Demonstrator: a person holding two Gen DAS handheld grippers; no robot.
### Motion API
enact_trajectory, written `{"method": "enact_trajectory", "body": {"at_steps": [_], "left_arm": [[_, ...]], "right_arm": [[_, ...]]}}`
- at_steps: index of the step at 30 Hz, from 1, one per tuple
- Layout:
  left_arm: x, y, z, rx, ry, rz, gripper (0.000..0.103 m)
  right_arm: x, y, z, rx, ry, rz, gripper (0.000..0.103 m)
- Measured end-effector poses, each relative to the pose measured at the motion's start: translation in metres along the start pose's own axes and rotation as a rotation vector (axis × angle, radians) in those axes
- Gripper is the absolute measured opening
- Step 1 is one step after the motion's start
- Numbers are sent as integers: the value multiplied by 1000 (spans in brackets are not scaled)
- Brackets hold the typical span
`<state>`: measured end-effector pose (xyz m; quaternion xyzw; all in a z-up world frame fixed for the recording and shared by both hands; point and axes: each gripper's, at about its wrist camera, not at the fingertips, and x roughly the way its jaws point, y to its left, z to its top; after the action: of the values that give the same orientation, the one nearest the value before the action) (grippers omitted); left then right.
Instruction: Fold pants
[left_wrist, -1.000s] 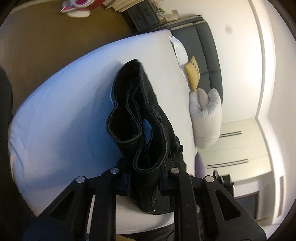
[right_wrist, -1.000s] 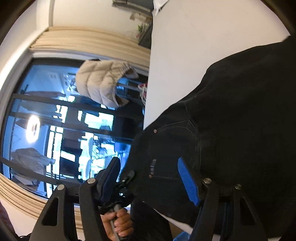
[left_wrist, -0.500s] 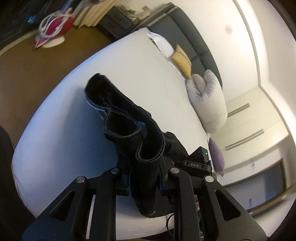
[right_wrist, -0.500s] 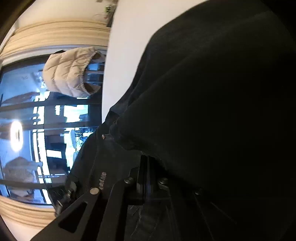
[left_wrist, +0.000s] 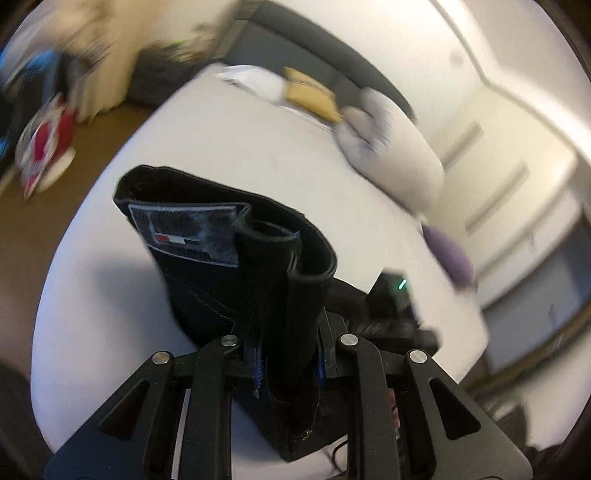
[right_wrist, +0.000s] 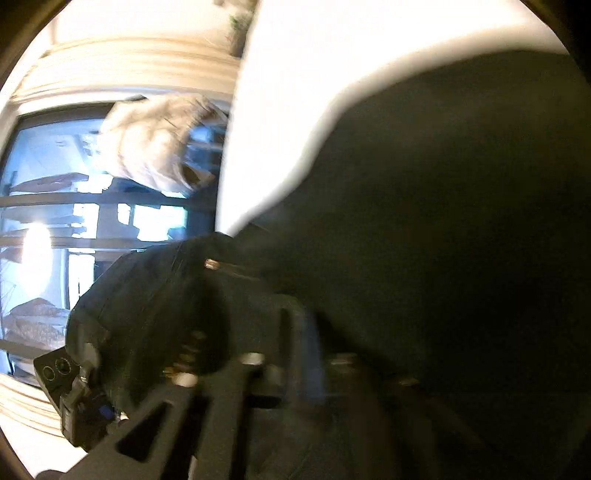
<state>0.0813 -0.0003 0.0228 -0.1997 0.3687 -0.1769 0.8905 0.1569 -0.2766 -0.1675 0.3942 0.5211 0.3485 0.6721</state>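
Note:
Black pants (left_wrist: 229, 258) hang over a white bed (left_wrist: 221, 147). My left gripper (left_wrist: 284, 332) is shut on the bunched waistband, which stands up in front of it with a grey label showing. The other gripper's black body (left_wrist: 391, 306) sits just to the right, beside the cloth. In the blurred right wrist view the pants (right_wrist: 443, 221) fill the right side over the bed (right_wrist: 295, 92). My right gripper (right_wrist: 295, 325) is opening: its jaws stand a little apart, a blue pad (right_wrist: 310, 347) shows, and black cloth lies around and between them.
At the bed's far end lie a grey pillow (left_wrist: 391, 147), a yellow cushion (left_wrist: 310, 96) and a purple one (left_wrist: 447, 254) against a dark headboard (left_wrist: 314, 48). A red-and-white object (left_wrist: 44, 147) sits on the brown floor. A beige puffer jacket (right_wrist: 155, 144) hangs by the window (right_wrist: 55, 184).
The left gripper rose and rolled with the waistband, so the label now faces the camera. The right gripper went from open to shut on the pants, and its jaws now part again.

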Motion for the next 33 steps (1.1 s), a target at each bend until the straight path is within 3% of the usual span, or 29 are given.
{"method": "enact_trajectory", "body": {"at_steps": [2, 3, 8, 14, 19, 21, 24, 31, 32, 33], "left_arm": [[22, -41, -3, 122, 43, -4, 18], [37, -59, -8, 171, 73, -8, 18], [111, -123, -52, 310, 231, -18, 18], [139, -174, -86, 476, 295, -13, 16], [140, -190, -94, 532, 287, 6, 16], [138, -200, -99, 565, 273, 12, 16], [136, -211, -104, 595, 256, 12, 16], [135, -208, -108, 581, 254, 2, 16], [136, -209, -108, 585, 255, 1, 16], [135, -209, -109, 587, 256, 0, 16]], "right_arm": [[-46, 13, 6, -18, -94, 78, 81], [-65, 17, 9, -29, -114, 97, 87], [-110, 10, 10, -29, -103, 164, 94], [-94, -32, -11, 63, -46, 56, 97], [-87, -53, -2, 117, -27, 34, 91], [-83, -60, 3, 169, -11, 9, 76], [-83, -64, 2, 194, 0, -17, 65], [-80, -60, -1, 172, -3, -27, 66], [-79, -59, 0, 159, -2, -39, 58], [-78, -57, 2, 140, -7, -56, 38]]}}
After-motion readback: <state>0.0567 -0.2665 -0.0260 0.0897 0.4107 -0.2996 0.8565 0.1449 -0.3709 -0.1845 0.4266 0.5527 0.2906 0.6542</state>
